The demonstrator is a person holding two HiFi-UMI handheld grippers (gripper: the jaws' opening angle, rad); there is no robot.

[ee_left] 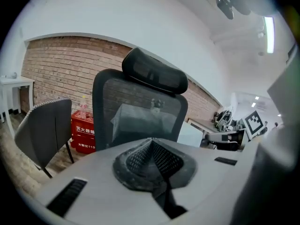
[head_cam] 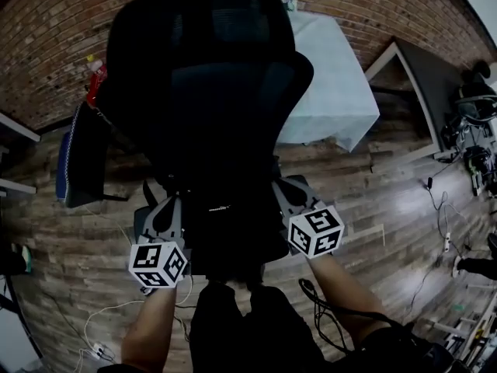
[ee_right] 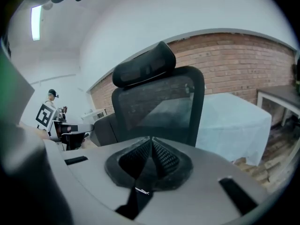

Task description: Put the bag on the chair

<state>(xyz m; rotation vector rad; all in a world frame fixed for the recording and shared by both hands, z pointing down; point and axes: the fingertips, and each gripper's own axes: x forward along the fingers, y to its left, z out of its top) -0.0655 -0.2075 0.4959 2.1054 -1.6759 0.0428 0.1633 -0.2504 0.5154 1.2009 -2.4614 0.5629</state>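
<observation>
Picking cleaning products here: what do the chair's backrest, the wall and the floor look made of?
Chair backrest: black see-through mesh, matte, probably synthetic. Wall: bare red brick with visible mortar lines. Floor: wood-look planks, slightly glossy; real wood or laminate is unclear.

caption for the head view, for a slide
Left tongs and right tongs pinch a black bag beside a black chair.

Dark bag [head_cam: 233, 235] indistinct against chair [head_cam: 210, 68]

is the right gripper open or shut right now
Shut on the black bag: in the right gripper view, the right gripper has its pads pressed together, with a thin strip of dark fabric pinched between them.
</observation>
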